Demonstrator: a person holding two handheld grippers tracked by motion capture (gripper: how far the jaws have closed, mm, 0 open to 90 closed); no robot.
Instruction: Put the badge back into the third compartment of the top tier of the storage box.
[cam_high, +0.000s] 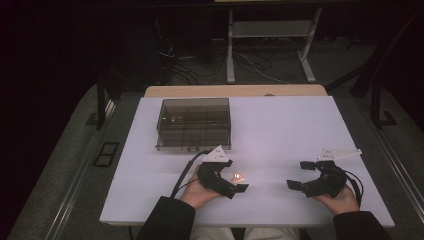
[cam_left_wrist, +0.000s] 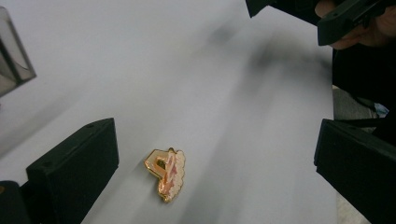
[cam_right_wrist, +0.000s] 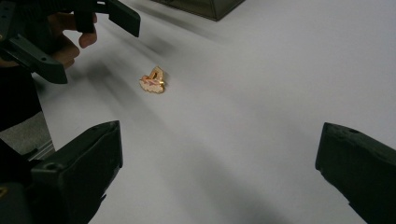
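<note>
A small gold and pink pin (cam_high: 238, 176) lies flat on the white table (cam_high: 280, 130) near its front edge. My left gripper (cam_high: 236, 176) is open, low over the table, with one jaw on either side of the pin and neither touching it. In the left gripper view the pin (cam_left_wrist: 166, 172) sits nearer the left jaw. My right gripper (cam_high: 299, 174) is open and holds nothing, off to the right of the pin and pointing toward it. The right gripper view has the pin (cam_right_wrist: 153, 80) farther ahead, beside the left gripper (cam_right_wrist: 98, 51).
A smoky clear box (cam_high: 192, 122) with several compartments stands at the back left of the table; its corner (cam_left_wrist: 11, 60) is in the left gripper view. Bare white surface lies between the grippers. Table legs and cables are on the floor beyond.
</note>
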